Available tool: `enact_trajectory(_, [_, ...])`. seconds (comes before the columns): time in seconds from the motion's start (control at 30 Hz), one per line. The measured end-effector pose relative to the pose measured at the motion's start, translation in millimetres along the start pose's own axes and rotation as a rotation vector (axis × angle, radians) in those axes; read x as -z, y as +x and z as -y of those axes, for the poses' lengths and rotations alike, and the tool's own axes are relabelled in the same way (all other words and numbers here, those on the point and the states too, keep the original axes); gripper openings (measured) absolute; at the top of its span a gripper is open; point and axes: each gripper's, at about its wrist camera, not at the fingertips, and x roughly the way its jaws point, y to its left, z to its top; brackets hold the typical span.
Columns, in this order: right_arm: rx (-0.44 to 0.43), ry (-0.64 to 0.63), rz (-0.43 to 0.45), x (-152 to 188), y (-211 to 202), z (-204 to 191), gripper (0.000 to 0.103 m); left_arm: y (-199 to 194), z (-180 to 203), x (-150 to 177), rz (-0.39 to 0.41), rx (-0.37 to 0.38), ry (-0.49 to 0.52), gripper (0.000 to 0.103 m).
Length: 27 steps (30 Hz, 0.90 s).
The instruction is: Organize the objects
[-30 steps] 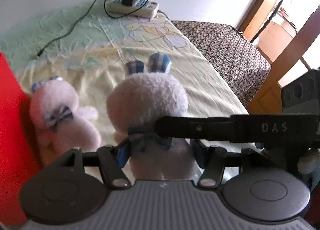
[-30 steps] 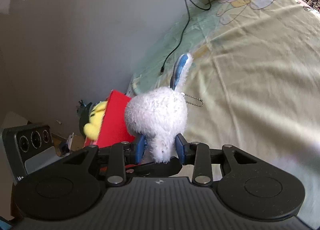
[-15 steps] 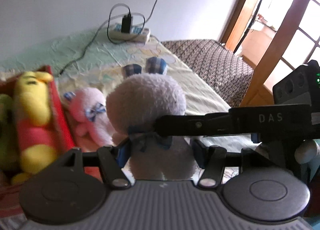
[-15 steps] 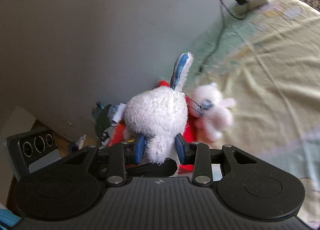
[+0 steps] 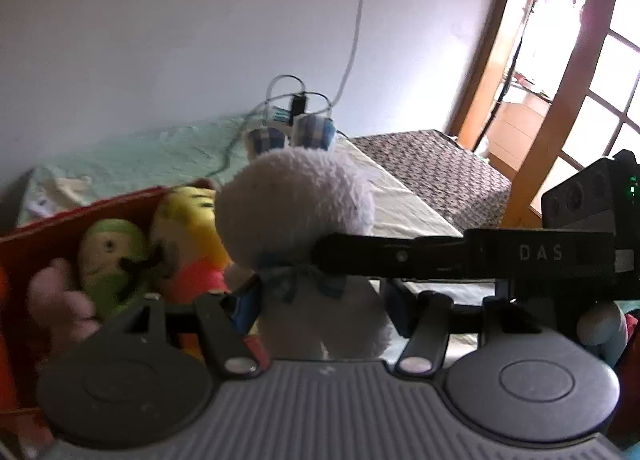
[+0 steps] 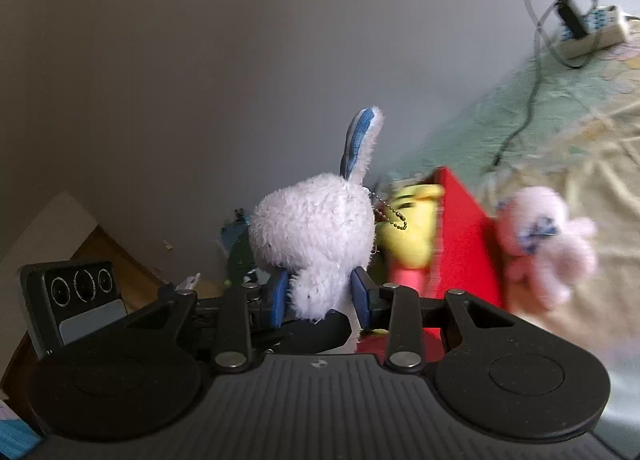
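2 close wrist views, shared bunny (image 5: 296, 216)

A bed (image 6: 592, 148) with a pale printed sheet carries the things. On it lie a red box (image 6: 464, 232), a pink plush (image 6: 544, 244) and a power strip (image 6: 592, 32).

white bunny (image 5: 296, 200), blue-checked ears (image 5: 310, 132), red box (image 6: 464, 236)

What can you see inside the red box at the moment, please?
Inside the red box lie a yellow plush, a green plush and something pink. The white bunny and the claw bodies cover the box's near part, so its floor and anything further stay hidden.
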Motion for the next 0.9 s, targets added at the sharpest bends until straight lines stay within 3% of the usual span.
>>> enact_trajectory(0.17, [-0.028, -0.045, -0.049, 2.4, 39.0, -15.8, 0.036, -27.7, -24.2, 5.4, 0.041, -0.052, -0.011, 0.062])
enact_trajectory(0.37, [-0.034, -0.080, -0.127, 12.6, 87.0, -27.0, 0.036, -42.7, -62.8, 17.4, 0.045, -0.119, -0.097, 0.062])
enact_trajectory(0.67, [-0.010, -0.157, -0.224, 26.2, 146.2, -40.4, 0.036, -48.9, -118.7, 39.8, 0.027, -0.210, -0.205, 0.062])
enact_trajectory(0.9, [0.005, -0.152, -0.265, 33.6, 168.9, -40.6, 0.036, -46.9, -157.9, 50.2, 0.016, -0.243, -0.286, 0.065])
